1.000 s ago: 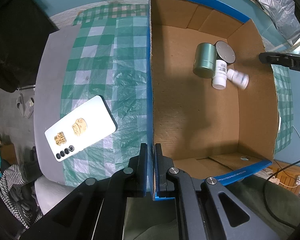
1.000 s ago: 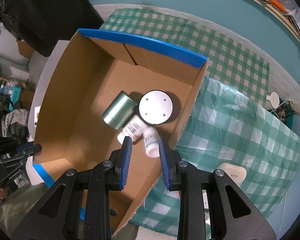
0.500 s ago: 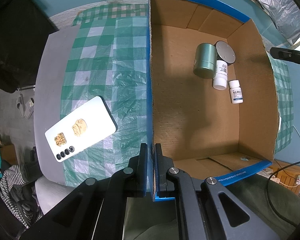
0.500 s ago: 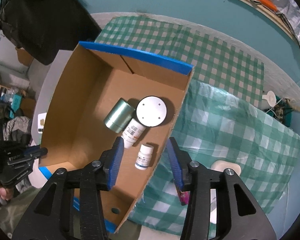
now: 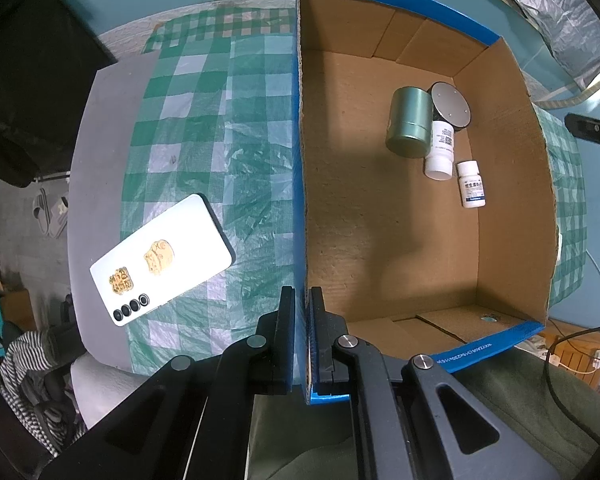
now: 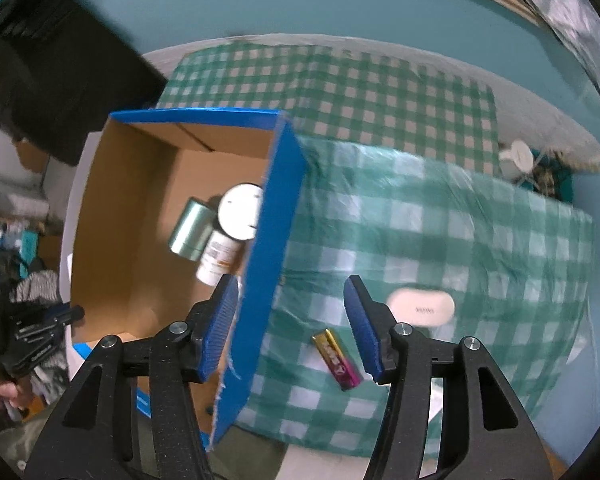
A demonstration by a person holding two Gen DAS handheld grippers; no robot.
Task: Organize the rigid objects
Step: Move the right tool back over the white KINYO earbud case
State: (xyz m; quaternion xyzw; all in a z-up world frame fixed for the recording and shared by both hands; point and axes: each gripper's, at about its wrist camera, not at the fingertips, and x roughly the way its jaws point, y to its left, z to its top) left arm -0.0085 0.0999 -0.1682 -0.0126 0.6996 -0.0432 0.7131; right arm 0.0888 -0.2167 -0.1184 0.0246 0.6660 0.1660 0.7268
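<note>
We see the cardboard box [image 5: 380, 240] on the checked desk [image 5: 220, 152] holding a green canister [image 5: 408, 122], a round metal tin [image 5: 451, 105], a large white bottle [image 5: 441, 150] and, apart, a small white bottle [image 5: 472, 184]. Our left tool [image 5: 302, 300] is clamped narrow on the box wall. Our right tool [image 6: 290, 320], wider than a second ago, has pulled back; the wall hides the small bottle there. A phone [image 5: 160, 260] lies outside.
</note>
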